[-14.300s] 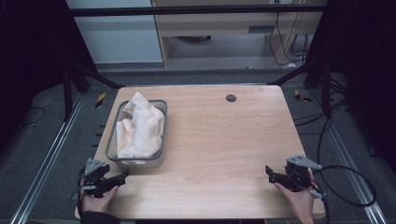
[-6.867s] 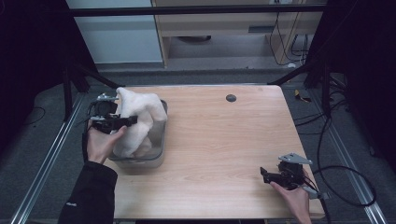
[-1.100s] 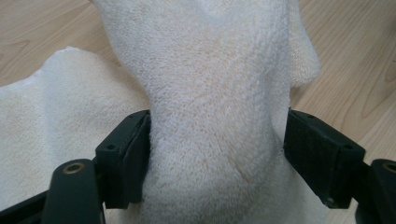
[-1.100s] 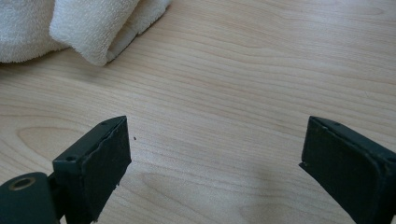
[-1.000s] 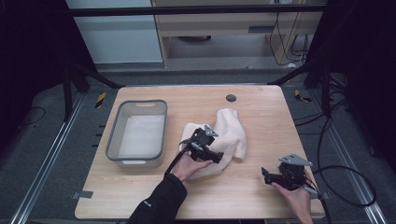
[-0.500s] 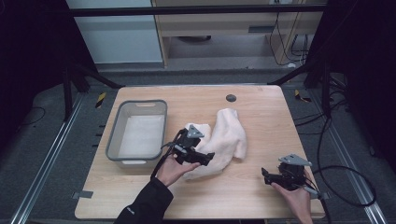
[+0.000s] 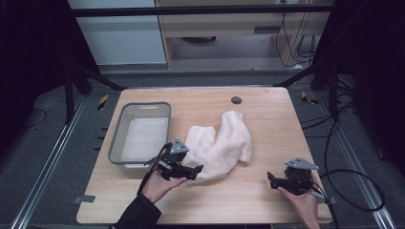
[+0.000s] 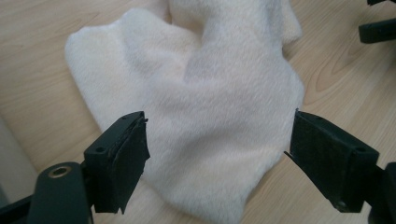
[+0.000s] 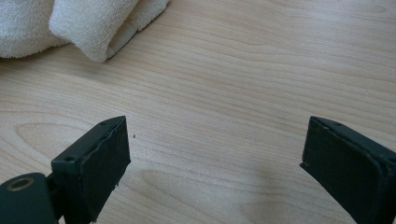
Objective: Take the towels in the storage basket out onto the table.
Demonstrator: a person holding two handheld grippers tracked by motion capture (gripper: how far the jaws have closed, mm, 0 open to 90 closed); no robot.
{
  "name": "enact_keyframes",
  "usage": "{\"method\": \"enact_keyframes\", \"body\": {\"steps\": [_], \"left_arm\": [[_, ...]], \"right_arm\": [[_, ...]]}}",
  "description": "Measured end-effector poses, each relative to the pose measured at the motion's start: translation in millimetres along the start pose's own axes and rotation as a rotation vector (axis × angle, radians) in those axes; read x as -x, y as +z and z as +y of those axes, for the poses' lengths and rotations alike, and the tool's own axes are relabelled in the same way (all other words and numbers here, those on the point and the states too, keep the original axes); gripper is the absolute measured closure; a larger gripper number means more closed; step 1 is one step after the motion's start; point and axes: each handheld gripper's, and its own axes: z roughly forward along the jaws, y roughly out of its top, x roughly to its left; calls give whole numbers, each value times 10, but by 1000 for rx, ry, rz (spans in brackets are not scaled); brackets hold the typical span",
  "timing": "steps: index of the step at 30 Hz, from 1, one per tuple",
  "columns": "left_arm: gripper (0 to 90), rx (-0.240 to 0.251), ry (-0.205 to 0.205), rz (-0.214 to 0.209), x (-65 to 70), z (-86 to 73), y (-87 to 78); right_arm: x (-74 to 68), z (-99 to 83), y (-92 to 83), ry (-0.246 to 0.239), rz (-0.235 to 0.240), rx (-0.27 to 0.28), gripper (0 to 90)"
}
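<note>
Towel out of the bin, left gripper drawn back from it.

Since a second ago the left gripper (image 7: 193,171) has slid toward the lower left of the high view, off the cream towel (image 7: 220,145), jaws just opening and now spread wide with the towel's near end between them, ungripped. Crumpled, the towel lies mid-frame on the wooden table (image 7: 267,200), just right of the grey bin (image 7: 114,148). At lower right, the right gripper (image 7: 273,180) is open, holding nothing, well apart from the towel.

The towel (image 8: 201,116) runs off the left gripper view at twelve o'clock; the right gripper view crops it (image 9: 79,23) at eleven.
</note>
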Motion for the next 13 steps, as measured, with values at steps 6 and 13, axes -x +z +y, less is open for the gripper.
{"method": "enact_keyframes", "body": {"steps": [6,13], "left_arm": [[183,-8,-18,12,-49,-217,-77],[183,-11,-41,21,-104,-458,-164]], "right_arm": [[9,-4,-3,-3,-4,2,74],[6,-2,-13,5,1,3,74]]}}
